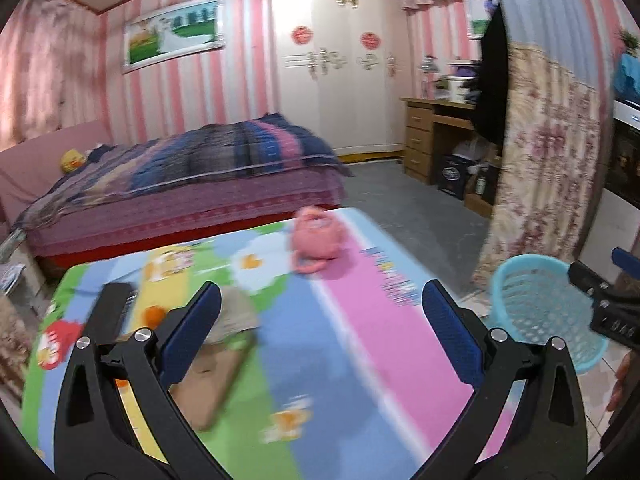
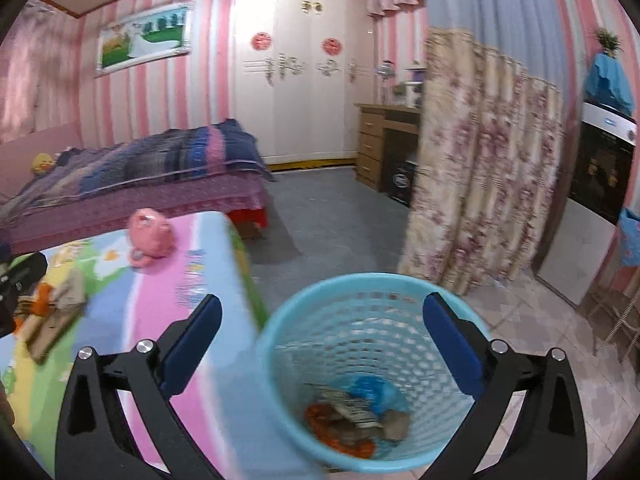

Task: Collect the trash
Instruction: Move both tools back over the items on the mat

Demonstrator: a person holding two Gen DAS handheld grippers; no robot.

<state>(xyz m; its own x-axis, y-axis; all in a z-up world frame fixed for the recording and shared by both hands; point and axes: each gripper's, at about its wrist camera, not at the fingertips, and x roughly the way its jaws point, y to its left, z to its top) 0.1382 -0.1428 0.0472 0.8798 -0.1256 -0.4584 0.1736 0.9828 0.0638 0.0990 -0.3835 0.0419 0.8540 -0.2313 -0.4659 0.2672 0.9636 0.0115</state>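
Right gripper (image 2: 322,344) wide, empty, above blue basket (image 2: 280,344) holding several scraps. Left gripper (image 1: 320,336) wide, empty over table (image 1: 360,300); brownish litter (image 1: 212,368), probably paper, remains.

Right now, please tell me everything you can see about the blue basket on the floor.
The blue basket is a round, light blue bin that looks like plastic, with a smooth rim and mesh-like perforated walls. It stands upright on the tiled floor, close beside the edge of the colourful table. Inside, at the bottom, lie several pieces of trash: orange scraps, something blue and crumpled, and greyish paper-like bits. The open right claw hangs above its mouth without touching it.
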